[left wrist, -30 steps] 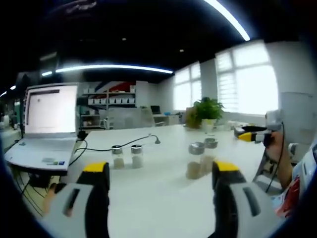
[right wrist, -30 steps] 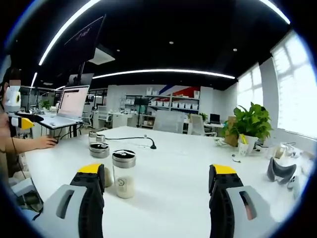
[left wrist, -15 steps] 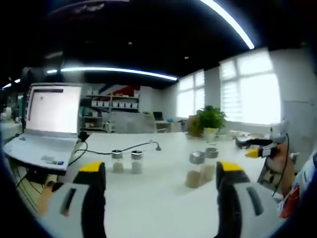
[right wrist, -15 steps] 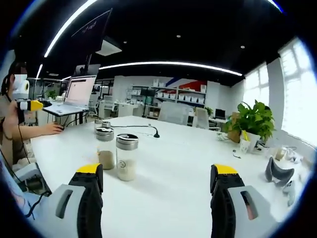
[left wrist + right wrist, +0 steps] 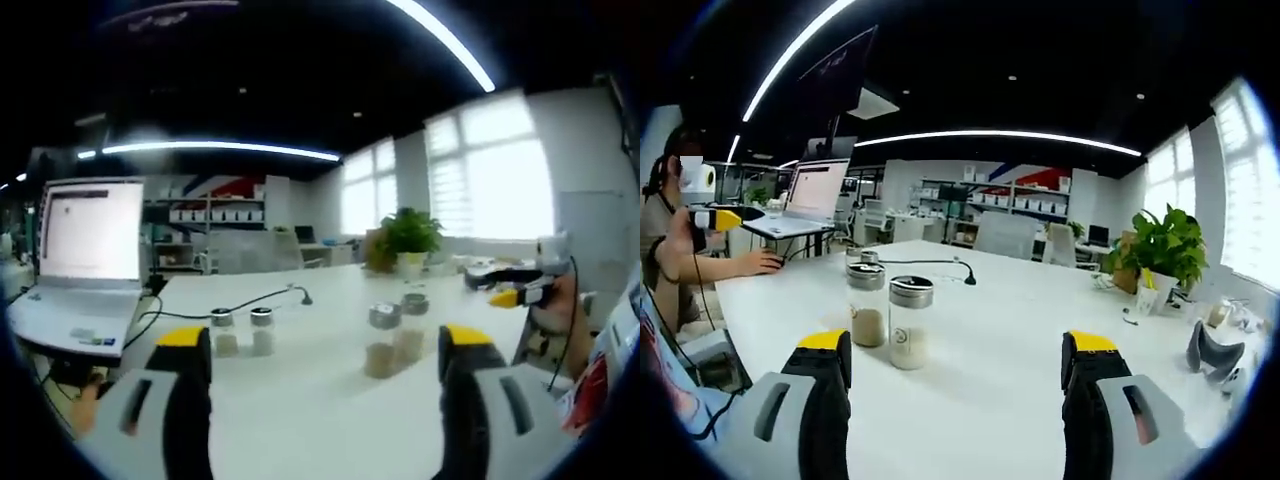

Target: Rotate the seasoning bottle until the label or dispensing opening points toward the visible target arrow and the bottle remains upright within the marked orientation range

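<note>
Up close in the right gripper view, the right gripper hovers over the white surface with its fingers spread wide, holding nothing. Same deal for the left gripper in the left gripper view. Just ahead and left of centre stands the seasoning bottle, upright, with a second bottle just beside it. That's the risk: closing in could bump the neighbour or tip the target. Farther back sit two small jars, a cable and a laptop. No target arrow is visible.
</note>
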Action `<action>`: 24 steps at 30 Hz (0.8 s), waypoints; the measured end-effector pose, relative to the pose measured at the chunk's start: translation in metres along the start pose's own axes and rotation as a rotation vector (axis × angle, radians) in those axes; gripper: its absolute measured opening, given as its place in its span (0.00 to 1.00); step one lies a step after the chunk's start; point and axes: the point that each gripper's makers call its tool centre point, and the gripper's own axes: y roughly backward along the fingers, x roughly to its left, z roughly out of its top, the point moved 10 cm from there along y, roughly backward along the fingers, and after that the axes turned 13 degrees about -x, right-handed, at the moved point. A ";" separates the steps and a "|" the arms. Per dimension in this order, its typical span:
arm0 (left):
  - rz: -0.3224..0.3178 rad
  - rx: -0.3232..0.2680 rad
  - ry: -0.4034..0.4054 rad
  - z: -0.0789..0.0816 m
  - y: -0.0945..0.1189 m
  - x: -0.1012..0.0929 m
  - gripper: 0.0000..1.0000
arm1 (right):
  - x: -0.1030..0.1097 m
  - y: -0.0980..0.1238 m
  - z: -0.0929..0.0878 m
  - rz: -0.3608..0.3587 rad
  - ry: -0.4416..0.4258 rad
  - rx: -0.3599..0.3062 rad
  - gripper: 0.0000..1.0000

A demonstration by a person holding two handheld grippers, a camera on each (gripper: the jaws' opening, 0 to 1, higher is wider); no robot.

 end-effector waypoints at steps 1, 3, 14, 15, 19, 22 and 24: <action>-0.003 0.000 0.001 0.000 -0.001 0.000 1.00 | -0.001 0.000 -0.001 -0.001 0.002 0.005 0.89; -0.005 -0.011 0.009 0.003 -0.004 0.001 1.00 | -0.002 -0.001 -0.002 -0.001 -0.002 0.009 0.89; -0.041 -0.049 0.002 0.012 -0.037 0.011 0.95 | -0.009 0.003 -0.001 -0.031 -0.011 -0.009 0.87; -0.047 -0.050 0.009 0.012 -0.041 0.012 0.95 | -0.010 0.005 0.000 -0.039 -0.011 -0.013 0.87; -0.063 -0.035 0.037 0.009 -0.057 0.016 0.95 | -0.012 0.009 0.005 -0.052 -0.013 -0.038 0.86; -0.061 -0.025 0.039 0.008 -0.071 0.021 0.95 | -0.013 0.011 0.005 -0.052 -0.014 -0.036 0.87; -0.056 -0.031 0.049 0.007 -0.078 0.025 0.94 | -0.014 0.012 0.005 -0.047 -0.018 -0.028 0.87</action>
